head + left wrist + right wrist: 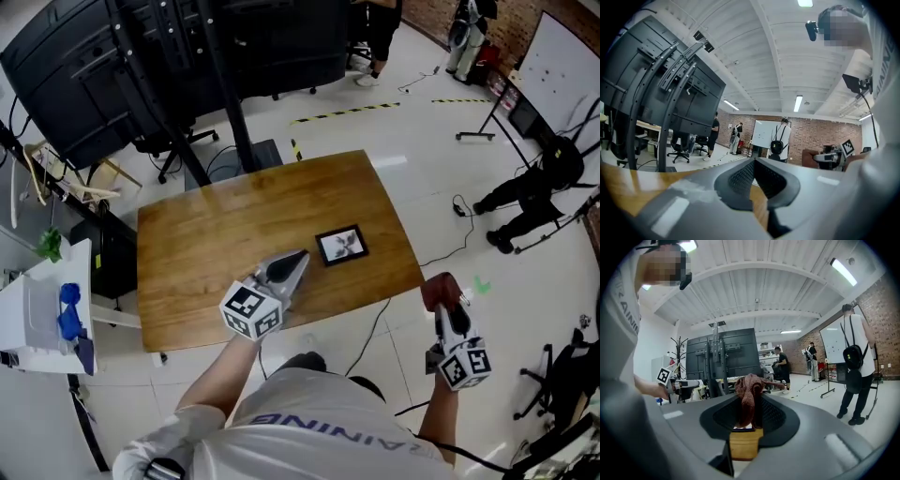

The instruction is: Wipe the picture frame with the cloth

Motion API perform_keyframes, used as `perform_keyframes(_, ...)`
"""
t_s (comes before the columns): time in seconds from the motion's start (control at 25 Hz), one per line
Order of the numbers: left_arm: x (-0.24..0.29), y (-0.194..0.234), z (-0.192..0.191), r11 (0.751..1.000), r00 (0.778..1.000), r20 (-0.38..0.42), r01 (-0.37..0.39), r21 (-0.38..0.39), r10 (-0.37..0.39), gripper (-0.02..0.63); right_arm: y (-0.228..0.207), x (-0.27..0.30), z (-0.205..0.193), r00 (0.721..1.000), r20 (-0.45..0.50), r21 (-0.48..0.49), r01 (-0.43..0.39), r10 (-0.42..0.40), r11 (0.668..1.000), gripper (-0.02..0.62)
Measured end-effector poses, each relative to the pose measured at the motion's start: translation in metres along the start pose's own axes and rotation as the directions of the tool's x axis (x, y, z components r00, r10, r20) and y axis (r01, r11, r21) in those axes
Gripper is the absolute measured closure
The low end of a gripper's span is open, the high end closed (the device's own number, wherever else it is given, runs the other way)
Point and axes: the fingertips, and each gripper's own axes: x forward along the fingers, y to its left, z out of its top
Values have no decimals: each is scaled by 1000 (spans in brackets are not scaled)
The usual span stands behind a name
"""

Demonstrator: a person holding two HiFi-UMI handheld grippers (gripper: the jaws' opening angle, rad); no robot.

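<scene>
While the right gripper (446, 302) clamps a crumpled reddish cloth (749, 390), the left gripper (296, 261) is closed, empty.

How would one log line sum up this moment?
left gripper shut, empty, over table | right gripper shut on cloth, beside table | picture frame flat, untouched

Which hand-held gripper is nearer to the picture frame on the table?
Left. The left hand-held gripper is over the table, just beside the picture frame; the right hand-held gripper, holding the cloth, is off past the table's edge.
</scene>
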Motion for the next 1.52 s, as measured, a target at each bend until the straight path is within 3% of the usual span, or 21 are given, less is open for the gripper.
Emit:
perform_keyframes(0.28, -15, 67, -8, 984, 987, 17, -159, -79, 161, 600, 19, 104, 11, 985, -99, -42, -145, 140, 989, 488)
perform_keyframes(0.52, -32, 99, -12, 937, 942, 34, -326, -127, 333, 600, 21, 178, 15, 948, -149, -42, -291, 282, 956, 488)
perform_keyframes(0.72, -25, 103, -12, 886, 891, 36, -444, -133, 452, 600, 17, 227, 8, 893, -176, -6, -421, 414, 907, 488)
perform_keyframes(1.0, 17, 92, -20, 824, 831, 12, -550, -134, 557, 600, 4, 271, 0, 789, -241, 54, -570, 564, 820, 488)
perform_keyframes(1.16, 33, 88, -61, 809, 828, -72, -560, -178, 557, 600, 1, 283, -12, 754, -271, 94, -599, 599, 796, 488)
perform_keyframes(1.32, 58, 81, -126, 823, 842, -227, -532, -198, 490, 600, 10, 290, -35, 714, -315, 142, -617, 626, 774, 488)
perform_keyframes(1.4, 71, 78, -164, 828, 834, -328, -521, -208, 443, 600, 19, 293, -50, 687, -344, 166, -626, 640, 762, 488)
perform_keyframes(1.52, 83, 73, -214, 842, 807, -462, -501, -201, 369, 600, 34, 297, -75, 654, -376, 214, -628, 657, 748, 488)
